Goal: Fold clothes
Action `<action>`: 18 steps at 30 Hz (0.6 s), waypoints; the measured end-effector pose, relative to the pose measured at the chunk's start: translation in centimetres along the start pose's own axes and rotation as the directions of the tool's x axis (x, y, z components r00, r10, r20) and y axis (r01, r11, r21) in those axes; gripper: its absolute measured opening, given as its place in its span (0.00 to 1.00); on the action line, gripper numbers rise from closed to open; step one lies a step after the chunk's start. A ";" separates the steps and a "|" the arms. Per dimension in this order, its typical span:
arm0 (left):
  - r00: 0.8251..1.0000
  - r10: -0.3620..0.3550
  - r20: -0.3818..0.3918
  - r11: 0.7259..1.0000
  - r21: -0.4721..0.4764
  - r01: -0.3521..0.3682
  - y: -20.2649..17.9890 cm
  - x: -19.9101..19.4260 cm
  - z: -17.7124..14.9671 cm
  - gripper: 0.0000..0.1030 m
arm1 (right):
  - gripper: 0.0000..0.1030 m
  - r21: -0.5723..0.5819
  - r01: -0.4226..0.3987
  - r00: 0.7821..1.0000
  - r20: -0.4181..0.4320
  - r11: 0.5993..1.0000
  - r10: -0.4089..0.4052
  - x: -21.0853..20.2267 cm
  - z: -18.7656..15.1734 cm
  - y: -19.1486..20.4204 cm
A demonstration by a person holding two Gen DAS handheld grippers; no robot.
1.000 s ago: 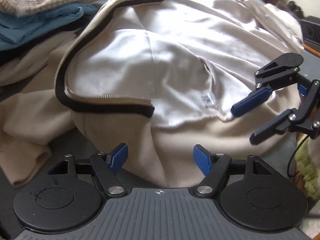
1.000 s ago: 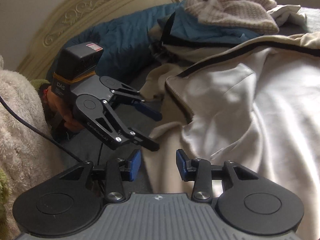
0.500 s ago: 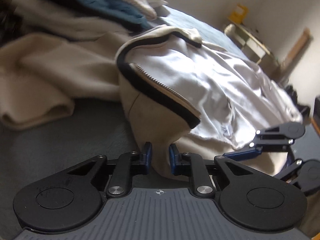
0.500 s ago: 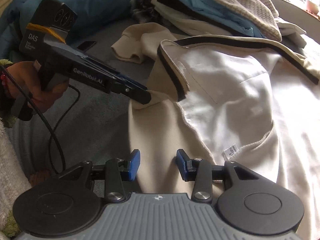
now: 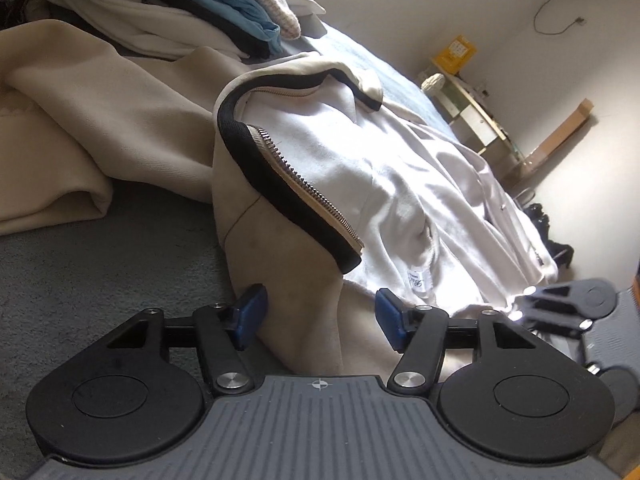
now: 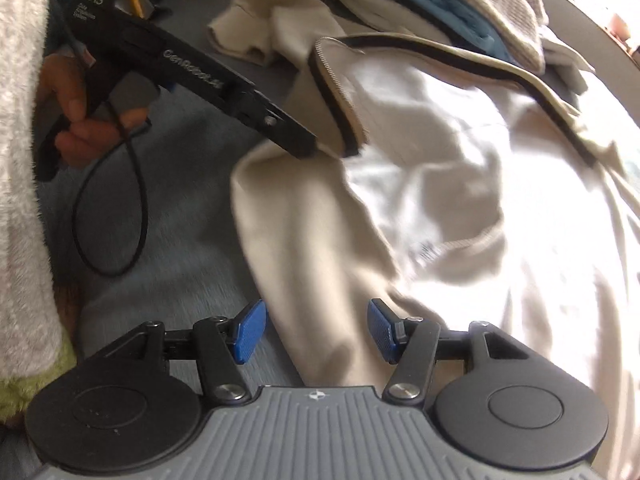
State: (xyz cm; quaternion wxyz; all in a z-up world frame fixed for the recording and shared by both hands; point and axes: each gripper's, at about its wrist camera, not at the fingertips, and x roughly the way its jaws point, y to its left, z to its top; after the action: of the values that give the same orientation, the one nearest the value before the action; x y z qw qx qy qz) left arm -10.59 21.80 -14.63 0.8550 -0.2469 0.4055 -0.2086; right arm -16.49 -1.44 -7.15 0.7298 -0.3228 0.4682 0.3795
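A cream zip jacket [image 5: 360,184] with black trim and a white lining lies opened on the grey bed; its zipper edge [image 5: 304,184] stands up in a fold. My left gripper [image 5: 320,320] is open, and the jacket's beige bottom corner sits loosely between its blue pads [image 5: 250,316]. In the right wrist view the left gripper [image 6: 296,140] is side-on, its tip against the trim end. My right gripper [image 6: 316,330] is open too, straddling the jacket [image 6: 440,168] at its lower edge. The right gripper's black fingers [image 5: 560,308] show blurred at the far right.
A pile of blue, white and knitted clothes [image 5: 224,12] lies behind. A beige garment [image 5: 80,128] sprawls at the left on the grey bed cover [image 5: 100,264]. A person's hand [image 6: 80,120] and a black cable [image 6: 108,208] are left of the jacket. Shelves [image 5: 472,116] stand by the far wall.
My left gripper, shut on the jacket's corner half a second ago, has opened. My right gripper's fingers have spread wider and moved closer over the hem.
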 end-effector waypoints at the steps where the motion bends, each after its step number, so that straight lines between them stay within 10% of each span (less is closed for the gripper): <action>1: 1.000 -0.004 0.003 1.000 0.004 0.004 0.0 0.0 -0.1 0.58 | 0.58 0.004 0.017 1.000 -0.010 1.000 -0.017 -0.7 0.1 -0.1; 11: 0.996 0.091 0.011 0.995 0.046 -0.092 -1.9 0.1 -0.4 0.60 | 0.55 0.163 -0.045 0.989 0.149 0.986 0.020 1.3 -1.4 0.0; 18: 0.960 0.277 0.028 0.955 0.107 -0.278 -5.1 1.0 -0.8 0.57 | 0.55 -0.126 -0.035 0.960 0.271 0.991 0.069 0.4 -3.6 2.3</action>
State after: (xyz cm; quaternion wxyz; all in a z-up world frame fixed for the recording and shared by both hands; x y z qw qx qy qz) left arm -11.41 17.05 -12.63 0.8907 -0.1414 0.4186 -0.1069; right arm -19.93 -3.10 -9.06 0.7568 -0.2977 0.3471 0.4670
